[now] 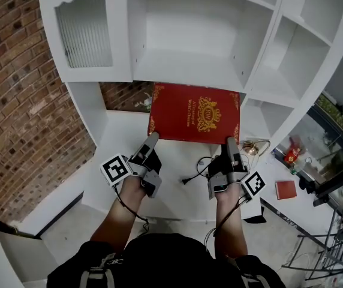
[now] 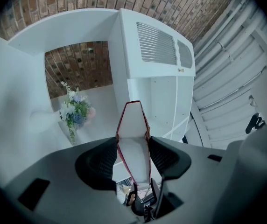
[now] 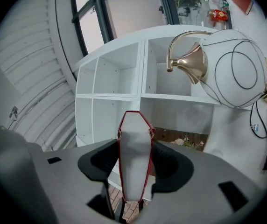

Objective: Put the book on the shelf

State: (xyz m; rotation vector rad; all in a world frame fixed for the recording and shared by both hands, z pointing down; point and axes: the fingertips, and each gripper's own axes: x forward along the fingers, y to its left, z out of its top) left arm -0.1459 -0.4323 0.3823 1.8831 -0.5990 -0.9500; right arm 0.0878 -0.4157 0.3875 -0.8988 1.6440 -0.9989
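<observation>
A large red book [image 1: 194, 113] with a gold crest on its cover is held flat in front of the white shelf unit [image 1: 189, 59], just below the wide middle compartment. My left gripper [image 1: 152, 139] is shut on the book's near left edge and my right gripper [image 1: 230, 144] on its near right edge. In the left gripper view the book's white page edge [image 2: 133, 139] with its red rim stands pinched between the dark pads. The right gripper view shows the same page edge [image 3: 134, 153] clamped between its pads.
A louvred cabinet door [image 1: 84, 32] closes the shelf's upper left. Small open cubbies [image 1: 291, 47] lie at the right. A flower bunch [image 2: 75, 111] stands in a low niche with brick behind. On the white desk lie a gold horn [image 3: 187, 59], a black cable [image 1: 195, 174] and a small red book [image 1: 286, 189].
</observation>
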